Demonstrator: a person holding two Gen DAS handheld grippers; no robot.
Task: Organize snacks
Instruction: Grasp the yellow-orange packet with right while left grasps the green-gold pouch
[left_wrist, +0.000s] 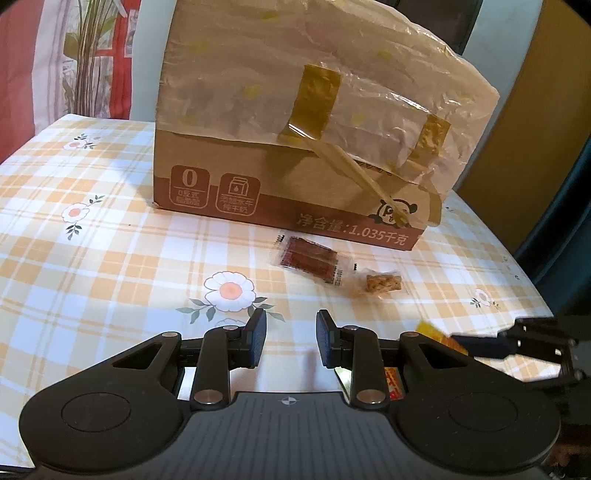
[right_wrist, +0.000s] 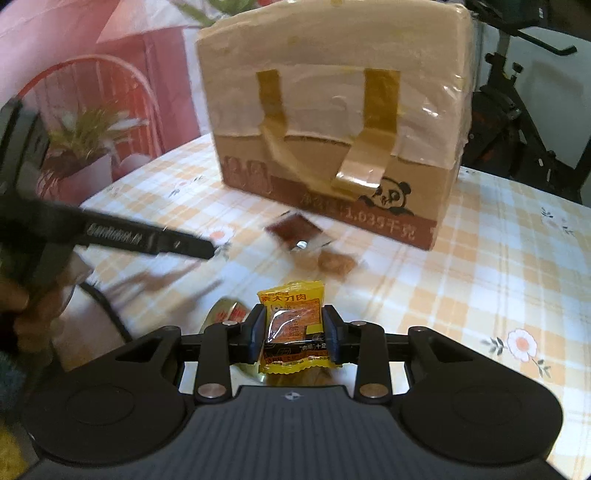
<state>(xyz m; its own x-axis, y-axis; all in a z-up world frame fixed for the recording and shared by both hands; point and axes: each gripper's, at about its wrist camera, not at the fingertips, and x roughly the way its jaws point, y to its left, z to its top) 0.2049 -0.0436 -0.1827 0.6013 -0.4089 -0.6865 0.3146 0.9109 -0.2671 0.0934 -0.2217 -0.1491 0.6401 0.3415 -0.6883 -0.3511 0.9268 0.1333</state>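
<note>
Yellow packet (right_wrist: 292, 326) (right view) in tongs (right_wrist: 294, 334)

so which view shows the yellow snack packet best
The right wrist view: the yellow snack packet sits sharp and centred between the right gripper fingers. The left wrist view shows only its blurred yellow corner.

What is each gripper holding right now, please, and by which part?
The right gripper pinches the yellow snack packet across its middle, by both side edges; the left gripper is open, holding nothing.
</note>
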